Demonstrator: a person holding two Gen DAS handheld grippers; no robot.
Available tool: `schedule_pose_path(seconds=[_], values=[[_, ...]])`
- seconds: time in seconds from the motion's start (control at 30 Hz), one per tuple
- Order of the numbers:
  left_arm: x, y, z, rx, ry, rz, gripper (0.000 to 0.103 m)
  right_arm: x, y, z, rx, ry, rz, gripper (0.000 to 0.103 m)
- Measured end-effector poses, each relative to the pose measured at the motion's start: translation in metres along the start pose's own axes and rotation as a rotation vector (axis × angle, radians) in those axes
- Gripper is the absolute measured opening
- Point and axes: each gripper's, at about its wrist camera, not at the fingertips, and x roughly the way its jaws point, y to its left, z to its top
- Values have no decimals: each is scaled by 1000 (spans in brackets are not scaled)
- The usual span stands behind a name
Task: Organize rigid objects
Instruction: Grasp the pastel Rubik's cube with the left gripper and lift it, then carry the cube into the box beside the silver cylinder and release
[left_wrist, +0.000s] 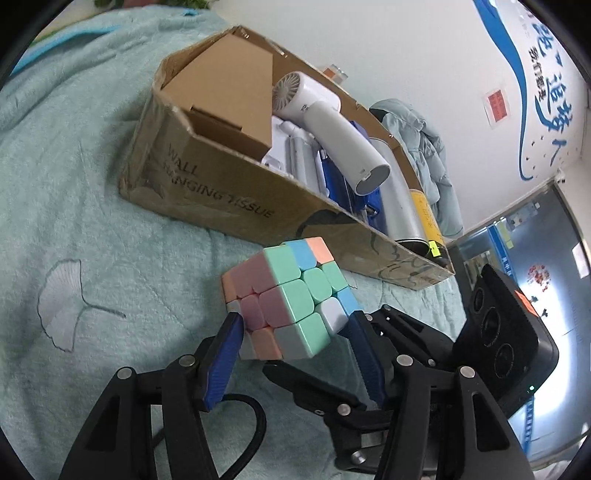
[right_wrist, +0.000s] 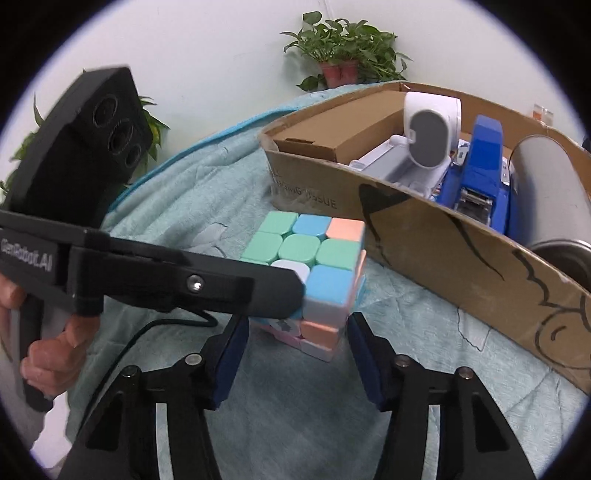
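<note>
A pastel puzzle cube (left_wrist: 291, 295) hangs just above the teal blanket (left_wrist: 74, 184), in front of the cardboard box (left_wrist: 221, 192). My left gripper (left_wrist: 293, 325) is shut on it, one blue pad on each side. In the right wrist view the cube (right_wrist: 306, 247) shows its green and blue top, and a black left finger (right_wrist: 221, 288) crosses its left side. My right gripper (right_wrist: 297, 321) comes from below, its pads tight against the cube's lower layers on both sides. A hand (right_wrist: 48, 354) holds the left gripper's handle.
The box holds a white hair dryer (left_wrist: 325, 122), a brown carton (left_wrist: 229, 92), a blue device (right_wrist: 480, 173) and a silver cylinder (right_wrist: 546, 192). A black cable (left_wrist: 251, 417) lies on the blanket. Potted plants (right_wrist: 343, 44) stand against the wall, and a jacket (left_wrist: 424, 147) lies behind the box.
</note>
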Motion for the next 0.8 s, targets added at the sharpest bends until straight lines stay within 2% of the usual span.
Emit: schedule_pose_path(seconds=[0.3,0.5,0.63,0.73,0.8], values=[[-6,-24,0,120,-42,100,55,-15,11,9,-30,-68,-57,54],[-22,-43,-1,167,-82,108,55,-35,20,11,-29,-98,-67,54],[-25,-53,-5,192,-70,124,55,-48,15,9,28,-96,-51,54],[-25,-54,-7,196,-51,93,52,-44,11,9,52,-78,-53,54],[-27,-50,-7,175,-56,70,52,-43,1,3,94,-66,-23,54]])
